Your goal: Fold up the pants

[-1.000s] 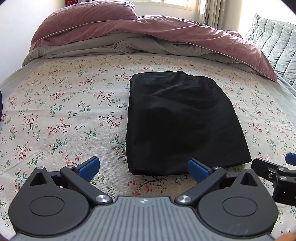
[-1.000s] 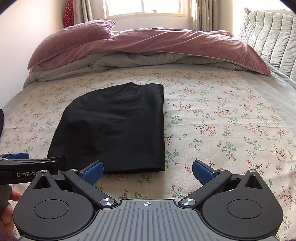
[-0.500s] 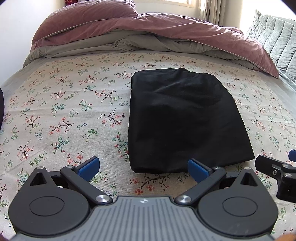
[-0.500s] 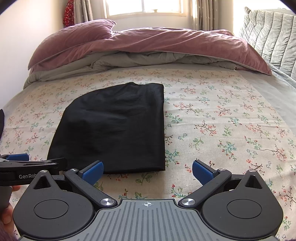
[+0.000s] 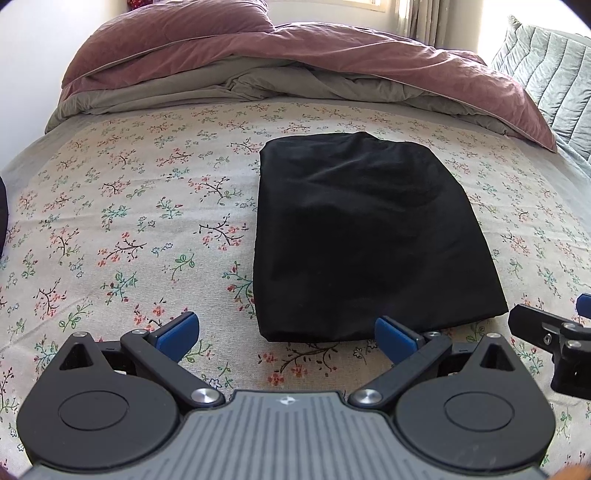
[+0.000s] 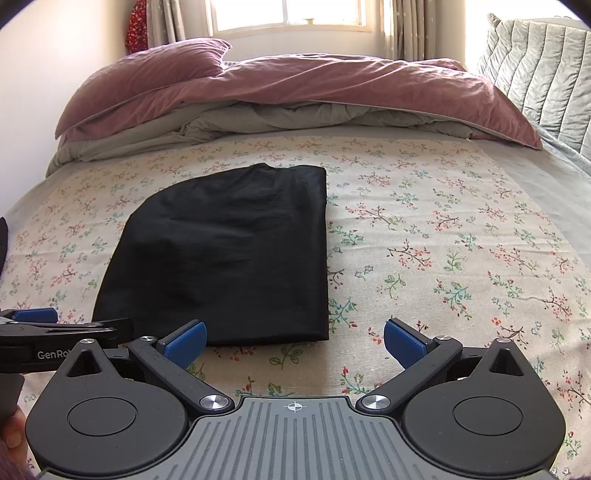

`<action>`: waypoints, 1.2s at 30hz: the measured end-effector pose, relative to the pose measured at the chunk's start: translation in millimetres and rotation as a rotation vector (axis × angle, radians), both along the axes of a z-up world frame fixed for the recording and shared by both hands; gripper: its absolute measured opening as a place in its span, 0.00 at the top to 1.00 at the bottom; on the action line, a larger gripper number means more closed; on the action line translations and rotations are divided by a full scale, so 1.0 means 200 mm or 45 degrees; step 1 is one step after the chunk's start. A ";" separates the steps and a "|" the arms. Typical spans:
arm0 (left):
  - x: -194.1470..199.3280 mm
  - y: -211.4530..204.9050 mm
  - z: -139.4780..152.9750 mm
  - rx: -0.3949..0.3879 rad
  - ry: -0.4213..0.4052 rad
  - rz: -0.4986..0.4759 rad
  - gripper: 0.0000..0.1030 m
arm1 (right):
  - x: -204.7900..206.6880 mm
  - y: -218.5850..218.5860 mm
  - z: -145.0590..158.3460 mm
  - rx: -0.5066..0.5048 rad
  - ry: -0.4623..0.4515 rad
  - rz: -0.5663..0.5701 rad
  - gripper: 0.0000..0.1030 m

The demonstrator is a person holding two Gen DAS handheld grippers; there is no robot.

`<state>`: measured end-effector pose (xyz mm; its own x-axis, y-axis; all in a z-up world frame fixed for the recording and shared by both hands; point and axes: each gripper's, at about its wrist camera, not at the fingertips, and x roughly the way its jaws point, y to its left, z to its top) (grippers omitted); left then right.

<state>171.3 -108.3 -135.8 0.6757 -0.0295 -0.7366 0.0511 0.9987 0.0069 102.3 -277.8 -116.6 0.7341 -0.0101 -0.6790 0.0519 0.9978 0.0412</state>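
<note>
The black fabric pants [image 5: 365,236], folded into a compact rectangle, lay flat on the cream floral-print bedsheet [image 5: 140,221], toward twelve o'clock from both tools. The left gripper [image 5: 284,334], black with blue finger pads, was released, its jaws spread wide and gripping nothing; its right pad sat just over the bundle's near edge, and contact could not be judged. The right gripper [image 6: 293,339], of the same build, was likewise spread and empty, its pads apart from the cloth, with the bundle's near right corner at about eleven o'clock. The left wrist view alone showed the right tool's tip at three o'clock; the right wrist view alone showed the left tool's lettered arm at nine o'clock, and a bright curtained window [image 6: 288,16] at twelve. Both showed the rumpled mauve and grey duvet [image 6: 295,92] heaped beyond the pants, and a grey quilted cushion [image 6: 535,59] at two o'clock.
</note>
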 end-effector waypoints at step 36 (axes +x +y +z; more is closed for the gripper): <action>0.01 -0.02 -0.02 -0.025 0.060 -0.031 0.00 | 0.01 0.02 -0.01 -0.010 0.010 -0.010 0.00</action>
<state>173.0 -112.4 -140.3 0.6392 -0.0606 -0.7666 0.0756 0.9970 -0.0158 103.4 -274.6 -117.8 0.7286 -0.0211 -0.6847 0.0600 0.9976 0.0331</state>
